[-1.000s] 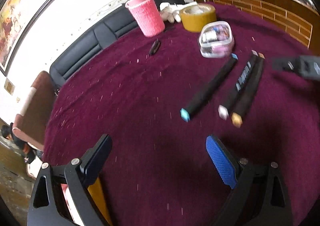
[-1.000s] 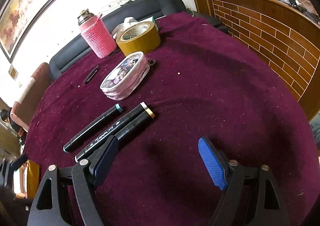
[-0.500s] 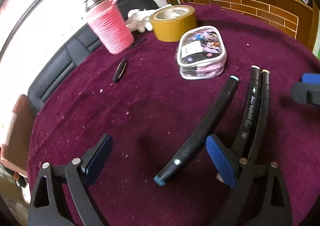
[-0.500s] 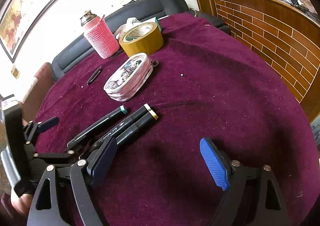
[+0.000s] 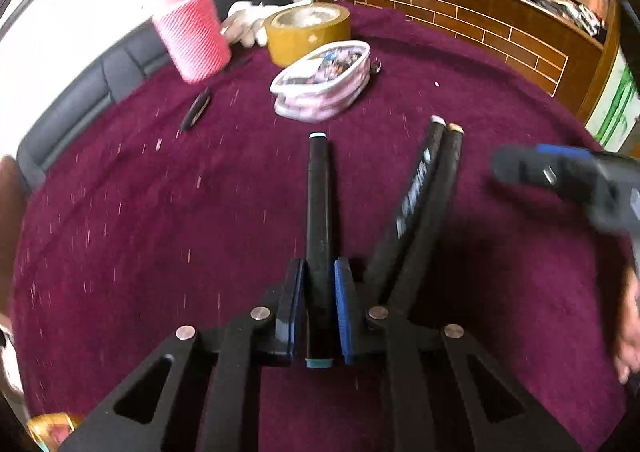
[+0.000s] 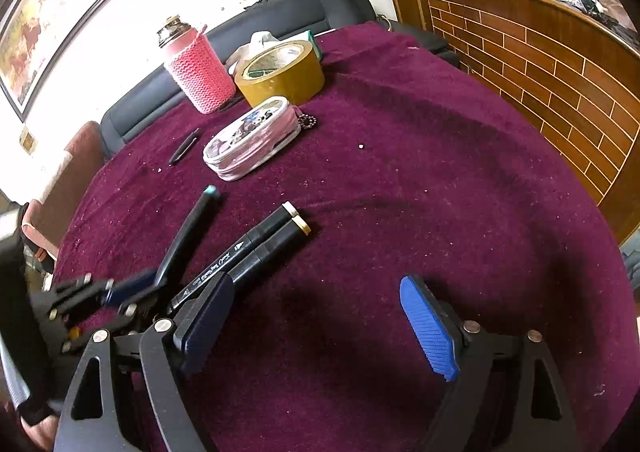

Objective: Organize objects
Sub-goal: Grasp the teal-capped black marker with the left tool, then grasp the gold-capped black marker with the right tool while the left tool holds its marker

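Note:
Three black markers lie on the maroon tablecloth (image 6: 420,180). My left gripper (image 5: 320,284) is shut on the teal-capped marker (image 5: 319,204), which points away toward the pencil case; it also shows in the right wrist view (image 6: 188,232). The white-capped marker (image 5: 416,188) and the gold-capped marker (image 5: 440,196) lie side by side just right of it, also in the right wrist view (image 6: 256,240). My right gripper (image 6: 320,320) is open and empty, its left finger over the near ends of those two markers. It shows blurred in the left wrist view (image 5: 560,176).
A clear pink pencil case (image 6: 252,138) lies beyond the markers. Behind it stand a roll of brown tape (image 6: 280,72) and a pink knit-sleeved bottle (image 6: 198,72). A small black pen (image 6: 184,146) lies left. A brick-pattern counter (image 6: 560,64) borders the right.
My left gripper moved right onto the teal-capped marker and shut on it, turning it away from the other two. My right gripper stayed open and nearly still.

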A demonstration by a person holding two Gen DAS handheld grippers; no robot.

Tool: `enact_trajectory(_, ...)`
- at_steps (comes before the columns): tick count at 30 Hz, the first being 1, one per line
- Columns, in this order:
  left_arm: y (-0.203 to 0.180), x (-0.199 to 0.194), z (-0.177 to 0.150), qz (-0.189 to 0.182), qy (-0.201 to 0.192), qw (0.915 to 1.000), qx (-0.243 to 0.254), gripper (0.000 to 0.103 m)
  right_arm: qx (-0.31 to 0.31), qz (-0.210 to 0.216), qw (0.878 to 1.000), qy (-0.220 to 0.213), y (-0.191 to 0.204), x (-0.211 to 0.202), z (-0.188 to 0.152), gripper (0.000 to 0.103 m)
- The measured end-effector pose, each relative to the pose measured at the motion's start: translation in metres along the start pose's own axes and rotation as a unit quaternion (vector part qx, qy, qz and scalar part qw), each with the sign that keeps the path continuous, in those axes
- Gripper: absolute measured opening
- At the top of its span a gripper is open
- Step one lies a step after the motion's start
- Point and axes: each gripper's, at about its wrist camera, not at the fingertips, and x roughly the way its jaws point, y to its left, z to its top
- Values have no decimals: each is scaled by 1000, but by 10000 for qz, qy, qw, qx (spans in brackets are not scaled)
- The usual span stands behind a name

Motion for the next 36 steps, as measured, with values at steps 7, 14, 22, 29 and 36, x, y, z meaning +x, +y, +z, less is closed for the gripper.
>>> enact_trajectory(7,6,-8,-16,3,127,9991,-403,16,4,3,10000,49,1,2,-1,89)
enact_trajectory(14,-10,6,6,527,-211,9982,-188,15,-14,-1,10000,50,0,4,-1,89)
enact_trajectory(22,9,-45,-34,-20,-379,9954,-878,14,-145,-10,9999,37,5,7,-2,89)
enact_trajectory(29,20,-115,-85,-466,-770,9826,-1624,14,-447,-1,9990,-49,22,8,-9,89)
enact_trajectory(36,26,-148,-118,-526,-1036,9761,-1836,14,-781,-760,9940,58,52,22,-8,86)
